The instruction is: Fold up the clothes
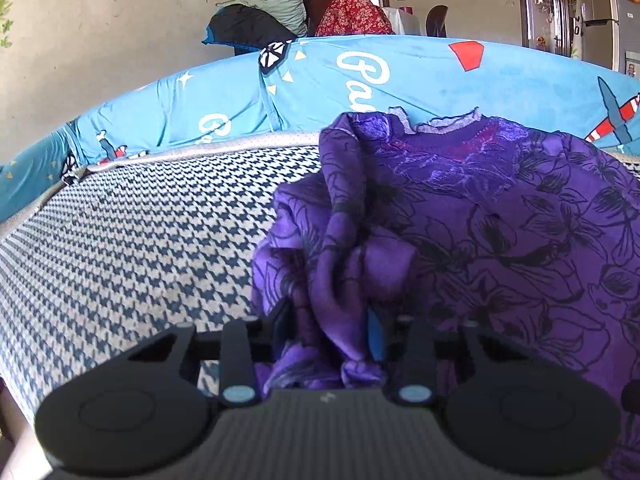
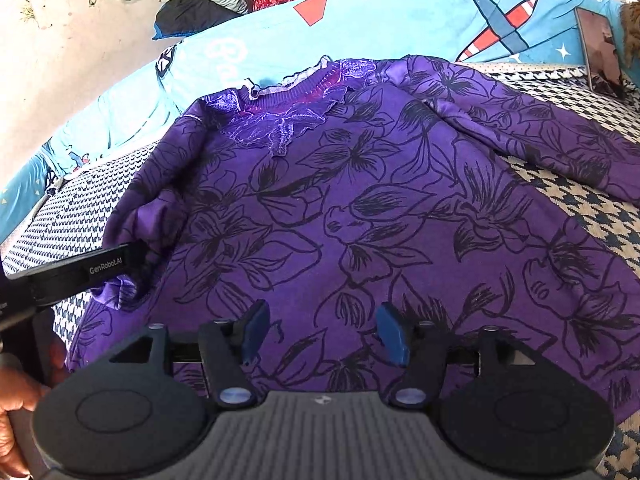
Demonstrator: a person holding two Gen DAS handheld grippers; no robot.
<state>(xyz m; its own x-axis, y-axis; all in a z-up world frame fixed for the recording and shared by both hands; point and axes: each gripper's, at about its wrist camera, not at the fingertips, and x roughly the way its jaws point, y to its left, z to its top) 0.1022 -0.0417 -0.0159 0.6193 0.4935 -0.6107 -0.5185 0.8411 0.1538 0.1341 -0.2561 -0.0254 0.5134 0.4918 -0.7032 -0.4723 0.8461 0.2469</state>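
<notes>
The purple top lies face-up on the houndstooth sofa seat, collar toward the blue cover behind it, body mostly flat. The left tongs are clamped on a bunched wad of the top's left sleeve — cloth is crammed between the pads and spilling out both sides. The right tongs hover over the hem end of the top, jaws wide, nothing in them.

Here's the risk: that left grip is on a crumple, not a clean edge. Carry it across toward the collar and the sleeve would likely land as a lump, leaving the fold thick and crooked. Pull hard and the whole top could slide on the seat, since nothing pins it. The far sleeve, right of the collar, trails off the body and sits creased — fold over it like that and the wrinkle gets locked in.
</notes>
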